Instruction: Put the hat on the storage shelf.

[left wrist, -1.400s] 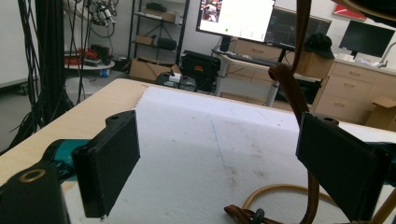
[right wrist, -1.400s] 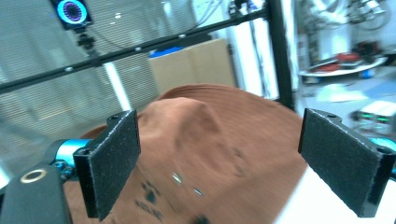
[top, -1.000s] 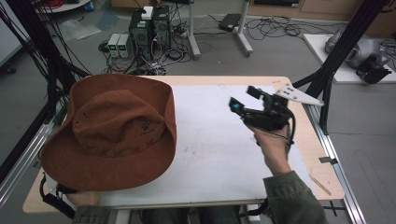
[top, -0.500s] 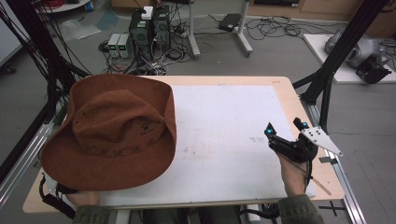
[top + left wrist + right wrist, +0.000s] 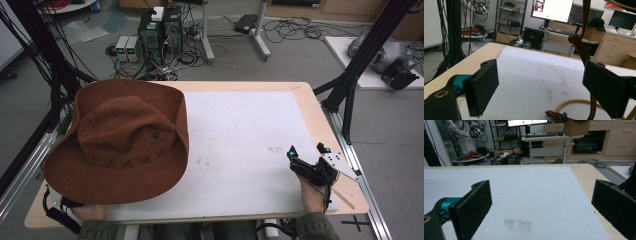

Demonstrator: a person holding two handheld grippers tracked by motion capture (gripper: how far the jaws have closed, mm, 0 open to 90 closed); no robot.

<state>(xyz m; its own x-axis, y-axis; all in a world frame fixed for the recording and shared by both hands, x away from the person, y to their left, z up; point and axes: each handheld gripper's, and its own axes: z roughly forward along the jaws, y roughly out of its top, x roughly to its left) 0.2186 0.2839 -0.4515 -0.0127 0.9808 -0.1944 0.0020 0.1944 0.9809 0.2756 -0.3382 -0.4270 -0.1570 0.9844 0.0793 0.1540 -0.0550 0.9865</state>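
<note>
A wide-brimmed brown hat (image 5: pixel 122 140) lies on the left half of the white board (image 5: pixel 240 130). It covers my left gripper; a hand (image 5: pixel 91 212) shows at the brim's front edge. In the left gripper view my left gripper (image 5: pixel 544 90) is open under the brim, with the hat's brown strap (image 5: pixel 578 47) hanging just beyond its right jaw and a cord (image 5: pixel 564 111) lying on the board. My right gripper (image 5: pixel 306 151) is open over the board's front right corner. In the right gripper view my right gripper (image 5: pixel 541 210) has nothing between its jaws.
The wooden table (image 5: pixel 320 115) shows its edge around the board. Black frame posts (image 5: pixel 350 90) stand at the table's right side and others at the left. Computer boxes (image 5: pixel 155 30) and cables lie on the floor behind.
My right gripper has come back from the middle right of the board to its front right corner and dropped lower. The hat and the left hand have stayed put.
</note>
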